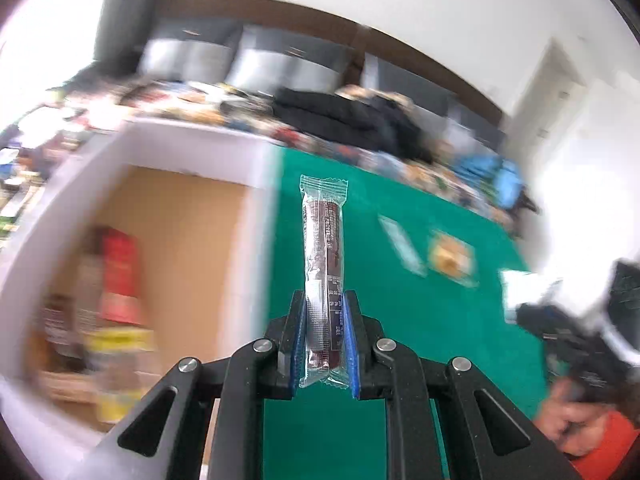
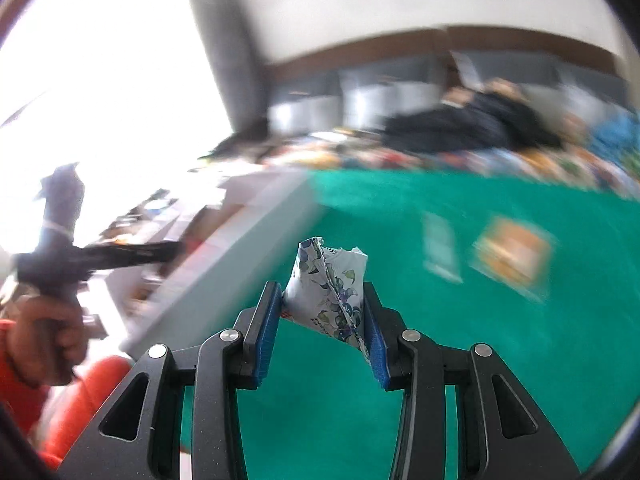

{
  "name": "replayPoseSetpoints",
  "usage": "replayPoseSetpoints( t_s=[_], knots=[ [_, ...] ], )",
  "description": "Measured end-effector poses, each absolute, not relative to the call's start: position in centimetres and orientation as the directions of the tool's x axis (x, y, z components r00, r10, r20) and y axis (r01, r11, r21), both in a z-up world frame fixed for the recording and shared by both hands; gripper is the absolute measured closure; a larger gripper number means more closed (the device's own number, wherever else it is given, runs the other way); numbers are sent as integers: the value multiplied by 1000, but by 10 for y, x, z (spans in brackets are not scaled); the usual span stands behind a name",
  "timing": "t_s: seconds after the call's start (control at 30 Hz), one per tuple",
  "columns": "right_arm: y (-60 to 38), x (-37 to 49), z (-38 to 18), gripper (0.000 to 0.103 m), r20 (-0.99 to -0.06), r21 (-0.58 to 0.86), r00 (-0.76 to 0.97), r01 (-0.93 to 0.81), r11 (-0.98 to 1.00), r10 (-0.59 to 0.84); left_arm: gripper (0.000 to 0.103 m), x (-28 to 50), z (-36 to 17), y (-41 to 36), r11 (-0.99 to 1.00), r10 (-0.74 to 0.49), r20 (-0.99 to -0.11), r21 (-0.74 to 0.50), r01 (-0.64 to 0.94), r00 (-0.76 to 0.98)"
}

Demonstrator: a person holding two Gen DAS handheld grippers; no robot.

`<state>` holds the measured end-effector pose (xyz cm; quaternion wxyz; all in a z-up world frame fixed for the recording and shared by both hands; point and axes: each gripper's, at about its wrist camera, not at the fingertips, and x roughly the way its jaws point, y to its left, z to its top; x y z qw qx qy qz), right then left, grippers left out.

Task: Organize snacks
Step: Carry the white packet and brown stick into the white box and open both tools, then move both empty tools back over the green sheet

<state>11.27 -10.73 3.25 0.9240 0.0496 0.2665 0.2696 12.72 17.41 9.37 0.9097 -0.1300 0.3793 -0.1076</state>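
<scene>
In the left wrist view the left tongs are clamped on a slim stick snack in a clear wrapper, the blue pads pressing its lower end while the rest juts forward past the tips. To the left of them lies an open box with several blurred packages already in it, so part of the sorting looks done; ahead and to the right, on the green tabletop, a pale flat packet and an orange-brown packet still wait, so I judge the job roughly midway. In the right wrist view the right tongs are part-closed, gripping a crumpled white pouch with a leaf print between the pads. The box's wall runs to the left of them, with the other hand and its tool further left; the same two packets lie ahead to the right on the tabletop. Both carried snacks appear not yet over the box.
</scene>
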Motion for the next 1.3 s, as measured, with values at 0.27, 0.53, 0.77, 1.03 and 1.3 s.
replayPoseSetpoints(
  t_s=[0.27,0.53,0.77,1.03,1.3],
  knots=[
    [78,155,65,30,-547,286,488,-655,699,681,20,110,69,303,956,46,-767,-152,-251,640],
    [3,159,11,29,-608,249,579,-511,823,543,20,72,57,284,949,-9,-720,-225,-221,694],
    [-190,127,-99,29,-733,-48,676,-159,986,73,15,81,69,145,949,-283,-661,-296,104,695],
    [-340,97,-129,29,-714,-33,679,211,977,-171,3,123,-11,-12,926,-360,-779,-232,297,514],
    [-364,96,-136,27,-737,52,660,274,960,-148,3,160,-72,-62,960,-234,-835,-120,251,497]
  ],
)
